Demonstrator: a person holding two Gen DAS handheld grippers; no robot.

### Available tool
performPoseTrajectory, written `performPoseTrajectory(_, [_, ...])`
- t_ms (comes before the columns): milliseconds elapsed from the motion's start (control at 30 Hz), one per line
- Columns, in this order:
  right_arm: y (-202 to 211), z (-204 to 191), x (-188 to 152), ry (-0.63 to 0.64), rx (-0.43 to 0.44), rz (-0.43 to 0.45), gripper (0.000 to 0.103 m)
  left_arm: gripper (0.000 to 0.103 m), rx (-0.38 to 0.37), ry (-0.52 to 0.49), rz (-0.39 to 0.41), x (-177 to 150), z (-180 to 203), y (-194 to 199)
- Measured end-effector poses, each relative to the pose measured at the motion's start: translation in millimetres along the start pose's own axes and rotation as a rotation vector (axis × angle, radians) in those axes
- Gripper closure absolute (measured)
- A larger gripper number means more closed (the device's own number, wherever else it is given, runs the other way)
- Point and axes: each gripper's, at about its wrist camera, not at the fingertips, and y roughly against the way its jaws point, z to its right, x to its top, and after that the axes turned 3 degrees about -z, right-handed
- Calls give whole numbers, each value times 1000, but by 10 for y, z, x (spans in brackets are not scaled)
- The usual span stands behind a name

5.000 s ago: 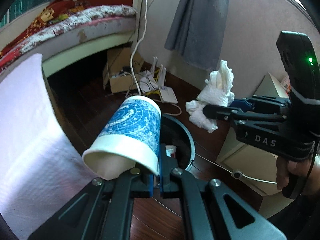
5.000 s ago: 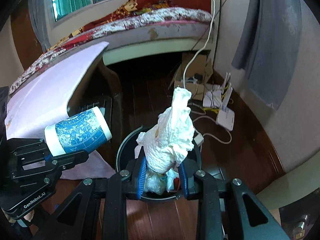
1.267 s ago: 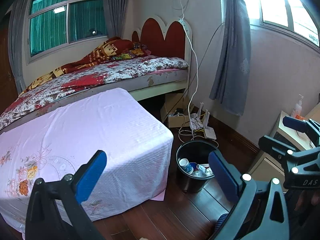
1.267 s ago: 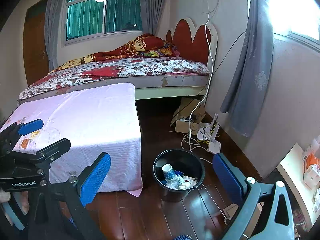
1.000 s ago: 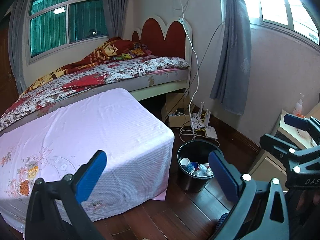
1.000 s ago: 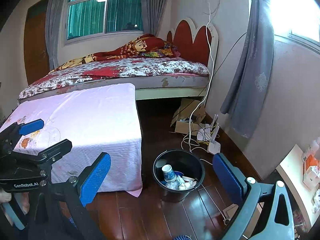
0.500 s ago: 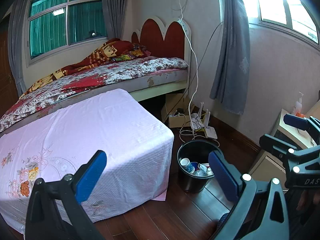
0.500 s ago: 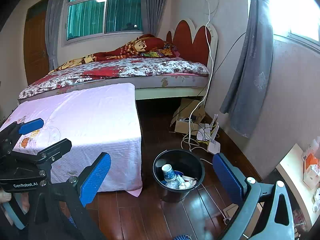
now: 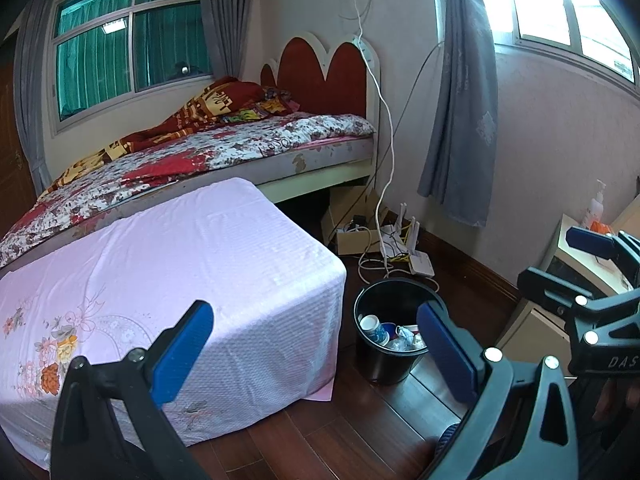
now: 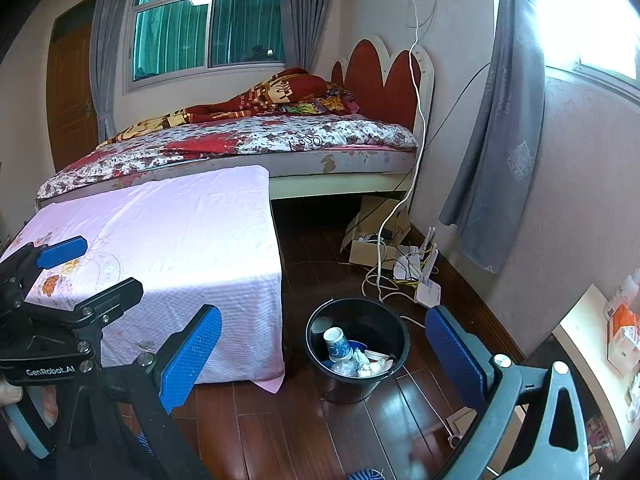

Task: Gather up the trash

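Note:
A black trash bin (image 9: 376, 364) (image 10: 394, 320) stands on the wooden floor beside the pink-covered table. Inside it lie a blue-and-white paper cup (image 9: 374, 330) (image 10: 338, 344) and crumpled white tissue (image 10: 370, 364). My left gripper (image 9: 316, 344) is wide open and empty, held well above and back from the bin. My right gripper (image 10: 324, 354) is also wide open and empty, to the right of the left one; it shows at the right edge of the left wrist view (image 9: 576, 272).
A table under a pink cloth (image 9: 160, 264) fills the left. A bed (image 10: 248, 140) stands behind it. A cardboard box, a router and white cables (image 10: 400, 256) lie on the floor by the wall. A pale cabinet (image 9: 560, 280) stands at the right.
Five seconds ago the left gripper held the paper cup and the right held the tissue over the bin; now both lie in the bin and both grippers are open and drawn back.

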Motion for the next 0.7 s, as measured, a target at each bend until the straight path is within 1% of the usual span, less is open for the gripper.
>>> performPoseTrajectory(700, [-3, -7, -22, -2, -1, 1, 0, 1, 2, -2, 9, 1, 17, 13])
